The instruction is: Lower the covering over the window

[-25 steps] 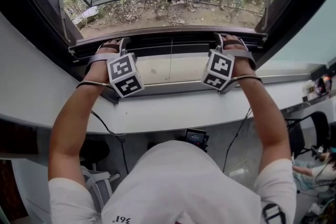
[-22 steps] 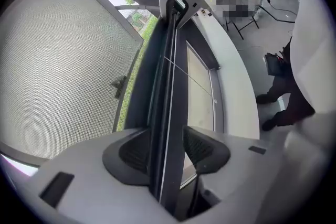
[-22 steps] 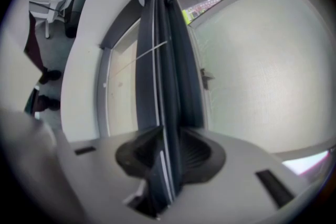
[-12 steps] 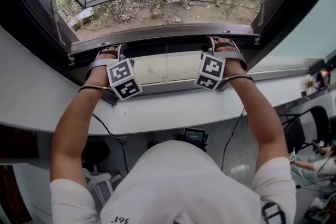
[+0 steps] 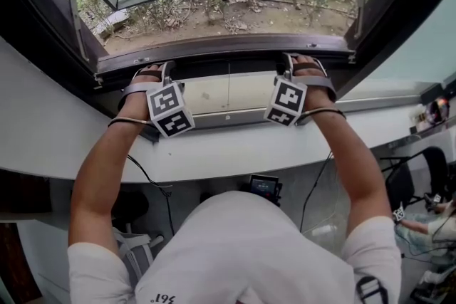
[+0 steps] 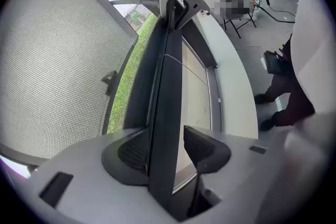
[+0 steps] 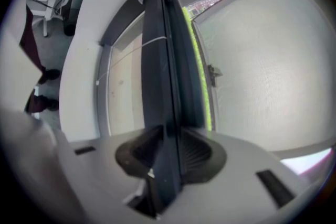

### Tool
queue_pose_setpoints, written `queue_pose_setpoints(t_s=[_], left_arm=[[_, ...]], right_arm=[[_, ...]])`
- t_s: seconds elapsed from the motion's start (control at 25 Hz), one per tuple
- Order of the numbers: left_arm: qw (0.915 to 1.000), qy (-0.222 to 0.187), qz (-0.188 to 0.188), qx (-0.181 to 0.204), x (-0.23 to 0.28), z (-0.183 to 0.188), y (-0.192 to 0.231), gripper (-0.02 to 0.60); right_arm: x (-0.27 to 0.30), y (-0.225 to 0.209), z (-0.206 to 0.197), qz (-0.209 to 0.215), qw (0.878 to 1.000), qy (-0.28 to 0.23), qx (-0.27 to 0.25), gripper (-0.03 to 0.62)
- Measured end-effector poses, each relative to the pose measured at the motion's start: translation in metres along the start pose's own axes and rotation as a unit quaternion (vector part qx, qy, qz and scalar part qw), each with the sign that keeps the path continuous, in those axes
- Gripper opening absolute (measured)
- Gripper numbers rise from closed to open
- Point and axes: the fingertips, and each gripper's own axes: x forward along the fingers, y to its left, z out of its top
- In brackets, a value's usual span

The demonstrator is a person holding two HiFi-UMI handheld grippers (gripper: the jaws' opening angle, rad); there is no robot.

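White sill [image 5: 235, 146] runs below an open window [image 5: 228, 45], and the bar [image 5: 228, 67] sits along the sill's far edge at the foot of the frame. The right gripper [image 7: 169, 139] is pinched on it between both pads, while the left gripper [image 6: 166, 134] only straddles it — one pad against it, the other just clear. With so lopsided a hold, an unlatched bar could well spring back up or tilt, left end first. It looks dark, slim and straight — level from end to end.
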Motion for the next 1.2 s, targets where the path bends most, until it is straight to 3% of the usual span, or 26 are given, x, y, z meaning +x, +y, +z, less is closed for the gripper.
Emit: queue_pose_setpoints(t_s=[0.24, 0.48, 0.84, 1.2], left_arm=[[0.9999, -0.004, 0.011, 0.001, 0.003, 0.0, 0.003, 0.204], [0.9997, -0.008, 0.022, 0.009, 0.002, 0.0, 0.007, 0.202], [0.9989, -0.04, 0.017, -0.019, -0.005, 0.001, 0.01, 0.202], [0.9904, -0.088, 0.041, -0.099, -0.013, 0.005, 0.014, 0.202]], right_arm=[[0.003, -0.004, 0.002, -0.024, 1.0, 0.004, 0.01, 0.098], [0.002, -0.006, 0.002, 0.001, 0.999, -0.024, 0.023, 0.104], [-0.003, -0.008, 0.003, 0.021, 0.999, -0.029, 0.023, 0.121], [-0.004, -0.005, 0.003, 0.009, 0.998, -0.045, 0.045, 0.121]])
